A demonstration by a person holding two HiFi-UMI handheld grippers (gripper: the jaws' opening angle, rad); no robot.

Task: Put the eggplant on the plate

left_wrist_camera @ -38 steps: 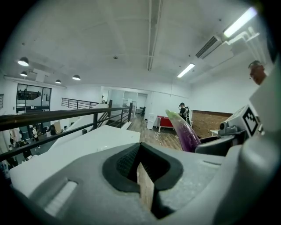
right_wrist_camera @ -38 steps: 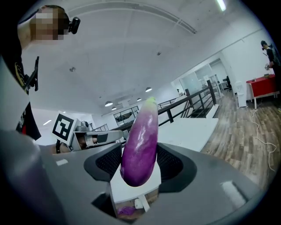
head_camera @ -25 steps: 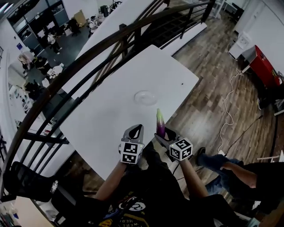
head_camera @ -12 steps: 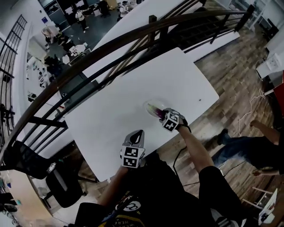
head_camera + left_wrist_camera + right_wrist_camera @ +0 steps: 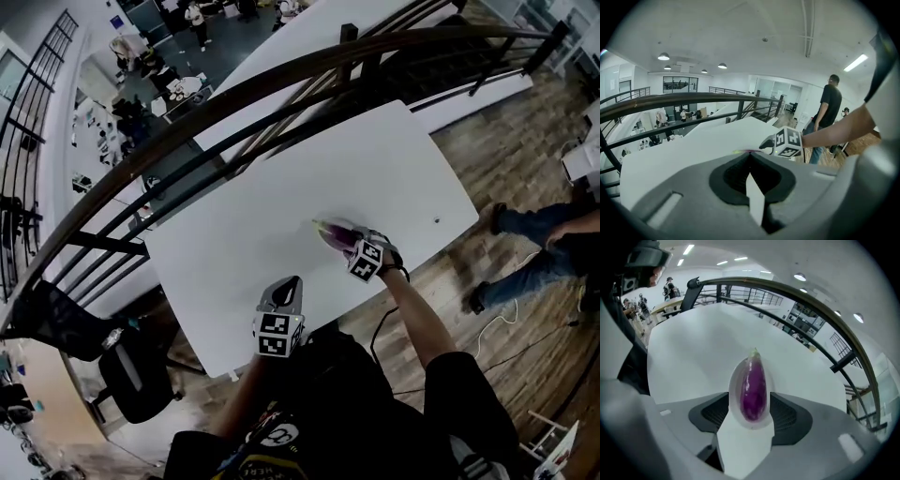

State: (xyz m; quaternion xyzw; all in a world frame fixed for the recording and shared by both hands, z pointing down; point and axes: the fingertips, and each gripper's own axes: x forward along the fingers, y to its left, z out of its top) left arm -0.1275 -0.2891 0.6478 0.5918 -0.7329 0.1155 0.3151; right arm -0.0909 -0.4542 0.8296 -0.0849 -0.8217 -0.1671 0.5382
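Eggplant [image 5: 753, 387], upright at the desk [image 5: 244, 234] edge a second ago, is now lying glossy purple, green-tipped, on the clear plate [image 5: 734, 380] inside the released right claw [image 5: 750, 401]; left claw [image 5: 750, 157] is staying clenched, empty.

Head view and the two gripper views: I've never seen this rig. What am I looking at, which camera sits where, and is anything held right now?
There is no robot here. A person holds a two-jaw gripper in each hand. The head view comes from a camera on the person's head, looking down at the white table. Each gripper view comes from a camera riding on that gripper, looking along its jaws. The marker cubes are part of the grippers. On the table, the purple eggplant lies on the clear glass plate. The right gripper has its jaws apart on either side of the eggplant, not gripping it. The left gripper is near the table's near edge, jaws together, holding nothing.
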